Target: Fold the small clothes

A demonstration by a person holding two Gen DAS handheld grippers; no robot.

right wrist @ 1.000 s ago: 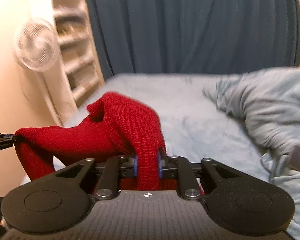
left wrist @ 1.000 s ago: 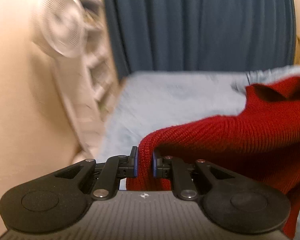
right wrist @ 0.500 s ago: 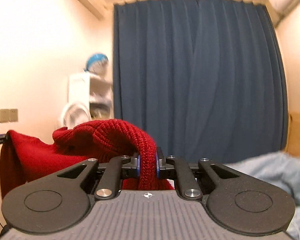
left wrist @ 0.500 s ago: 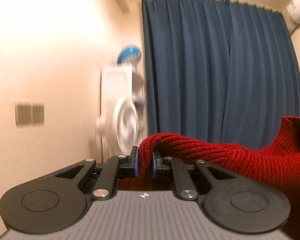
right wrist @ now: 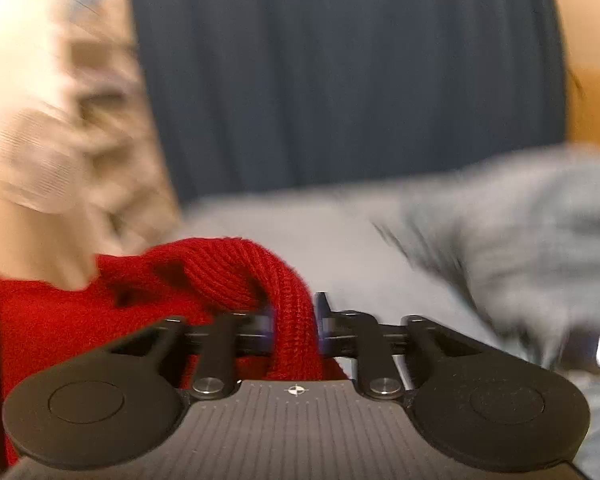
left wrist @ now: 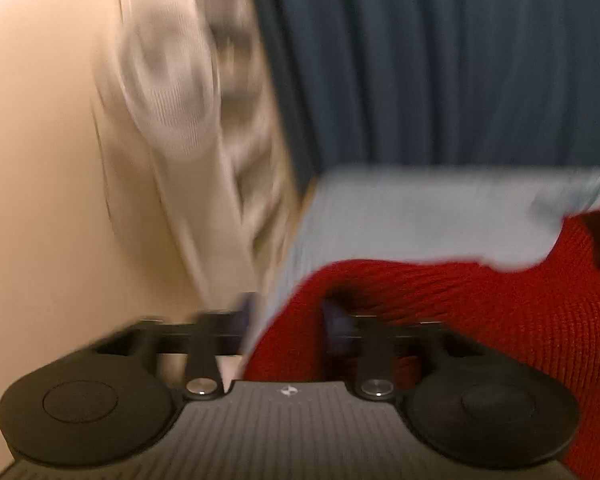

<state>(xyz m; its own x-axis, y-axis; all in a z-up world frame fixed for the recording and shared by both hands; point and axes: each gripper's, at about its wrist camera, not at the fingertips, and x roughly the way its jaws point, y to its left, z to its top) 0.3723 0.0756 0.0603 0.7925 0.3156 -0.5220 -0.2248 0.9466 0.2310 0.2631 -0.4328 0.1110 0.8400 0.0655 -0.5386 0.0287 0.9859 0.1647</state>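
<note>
A red ribbed knit garment (left wrist: 480, 312) hangs between my two grippers above a pale blue bed (left wrist: 412, 220). My left gripper (left wrist: 288, 316) has its fingers spread wide; the garment's edge lies against the right finger only, loose in the gap. My right gripper (right wrist: 294, 320) is shut on a fold of the same red garment (right wrist: 228, 272), which drapes left from it. Both views are motion-blurred.
A white fan (left wrist: 172, 92) and shelving stand at the left by a cream wall. A dark blue curtain (right wrist: 340, 80) hangs behind the bed. A rumpled grey-blue blanket (right wrist: 520, 232) lies on the bed's right side.
Both grippers have swung back down from facing the curtain and wall to facing the bed. The left gripper's fingers have opened wide; the right still holds the garment.
</note>
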